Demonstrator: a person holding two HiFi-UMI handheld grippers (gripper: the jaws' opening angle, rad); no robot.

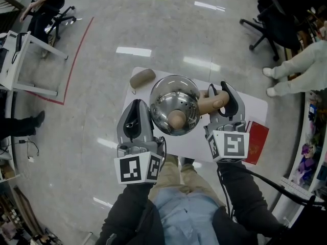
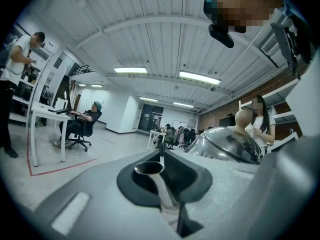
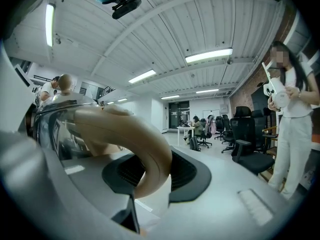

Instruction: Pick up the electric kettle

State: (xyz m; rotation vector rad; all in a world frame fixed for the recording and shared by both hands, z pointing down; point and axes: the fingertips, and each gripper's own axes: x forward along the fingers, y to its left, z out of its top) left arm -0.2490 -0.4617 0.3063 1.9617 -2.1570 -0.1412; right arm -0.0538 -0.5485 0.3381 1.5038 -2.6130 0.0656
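Observation:
The electric kettle (image 1: 173,103) is a shiny steel dome with a tan knob (image 1: 177,119) on its lid and a tan handle (image 1: 212,103). It hangs between both grippers above the white table (image 1: 255,108). My left gripper (image 1: 138,114) is shut on the steel spout (image 2: 155,176), which runs up between its jaws, with the lid (image 2: 225,145) just beyond to the right. My right gripper (image 1: 225,105) is shut on the curved handle (image 3: 135,139), and the steel body (image 3: 60,129) shows at the left of that view.
A tan oblong object (image 1: 142,77) lies on the table's far left part, and a red booklet (image 1: 257,142) at its right end. Office chairs (image 1: 271,27) and a person's legs (image 1: 301,70) are at the right. A white desk (image 1: 20,60) stands far left.

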